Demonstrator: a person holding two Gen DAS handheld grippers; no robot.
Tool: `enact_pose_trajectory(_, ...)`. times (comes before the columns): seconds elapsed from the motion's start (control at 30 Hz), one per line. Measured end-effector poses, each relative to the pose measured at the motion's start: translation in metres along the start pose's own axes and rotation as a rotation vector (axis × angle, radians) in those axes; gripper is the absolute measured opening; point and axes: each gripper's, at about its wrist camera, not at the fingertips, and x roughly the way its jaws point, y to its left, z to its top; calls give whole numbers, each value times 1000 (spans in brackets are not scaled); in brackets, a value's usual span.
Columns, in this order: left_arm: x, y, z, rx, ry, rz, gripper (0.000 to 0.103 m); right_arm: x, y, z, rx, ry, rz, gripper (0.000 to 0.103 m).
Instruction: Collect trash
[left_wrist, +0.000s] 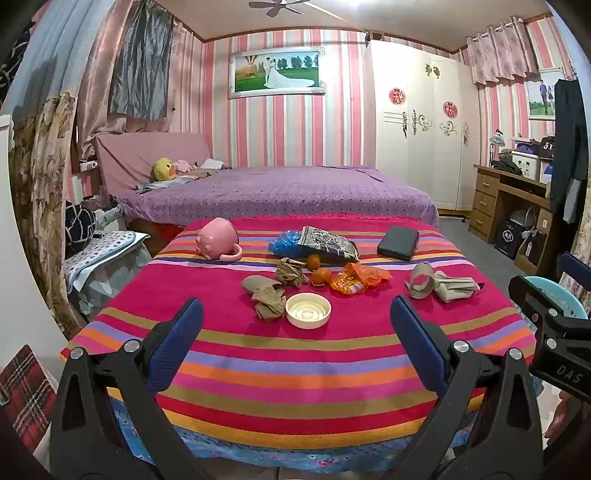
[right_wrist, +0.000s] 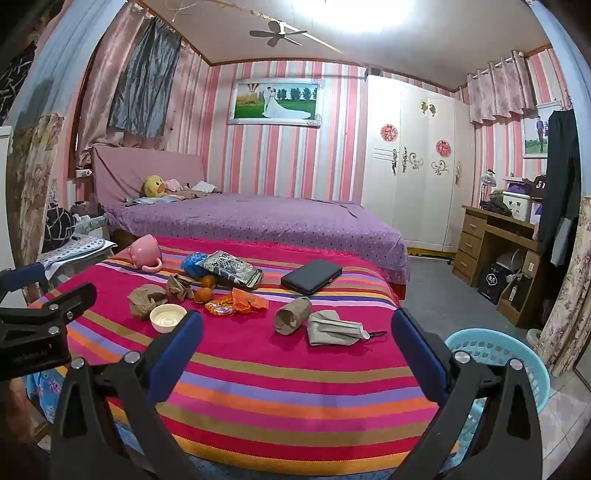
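We hold two grippers above the near edge of a striped tablecloth (left_wrist: 295, 354). The left gripper (left_wrist: 295, 321) has its jaws spread wide with nothing between them, and the right gripper (right_wrist: 297, 334) stands just as wide and empty.

The trash lies in a loose band across the middle of the cloth. We count one white round lid (left_wrist: 308, 310) nearest us, lying with its hollow side up. Touching its left side is one wad of crumpled brown paper (left_wrist: 264, 295), and a second brown wad (left_wrist: 291, 272) sits just behind. Two small oranges (left_wrist: 320, 276) lie close together beside that second wad. One orange snack wrapper (left_wrist: 360, 277) lies just right of them. Further right we count one cardboard tube (left_wrist: 421, 280) on its side and one folded grey-beige face mask (left_wrist: 454, 285) beside it.

At the far side lie one blue plastic bag (left_wrist: 286, 242), one black-and-white patterned packet (left_wrist: 327, 243) partly over it, one pink mug (left_wrist: 218, 238) tipped on its side, and one dark flat case (left_wrist: 398, 242).

One light-blue plastic basket (right_wrist: 498, 369) stands on the floor off the table's right side.
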Motion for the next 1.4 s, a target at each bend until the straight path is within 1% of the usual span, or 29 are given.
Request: enact_pose_trajectory(1.4, -1, 0, 0, 4, -16, 3, 98, -5, -2, 1, 1, -17, -6, 99)
